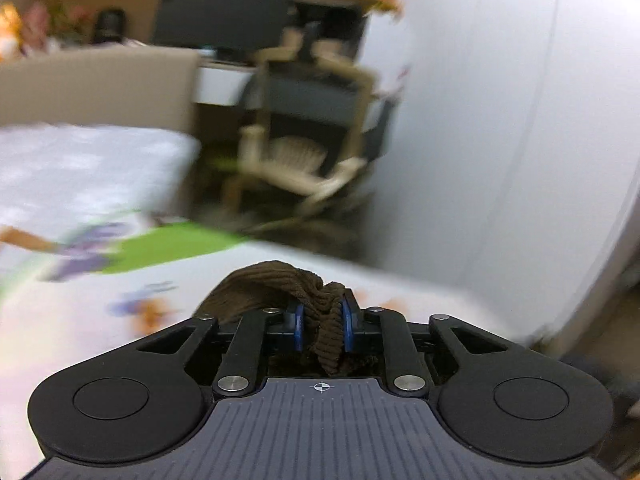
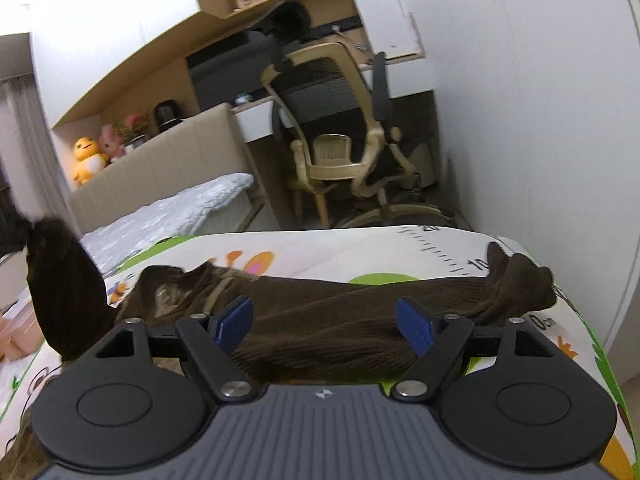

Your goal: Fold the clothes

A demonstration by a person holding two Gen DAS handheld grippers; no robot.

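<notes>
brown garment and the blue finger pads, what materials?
Brown garment: looks like corduroy, matte, with fine parallel ribs plain where the left gripper pinches it. Blue finger pads: probably rubber or textured plastic, with a fine grid-like surface; the exact material is unclear.

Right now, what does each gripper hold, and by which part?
Left gripper: a bunched edge of the brown corduroy garment. Right gripper: open, holding nothing.

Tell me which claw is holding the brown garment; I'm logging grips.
The left claw: its blue pads are pinched shut on a bunch of the brown corduroy garment. The right claw stands wide open above the cloth, gripping nothing.
</notes>
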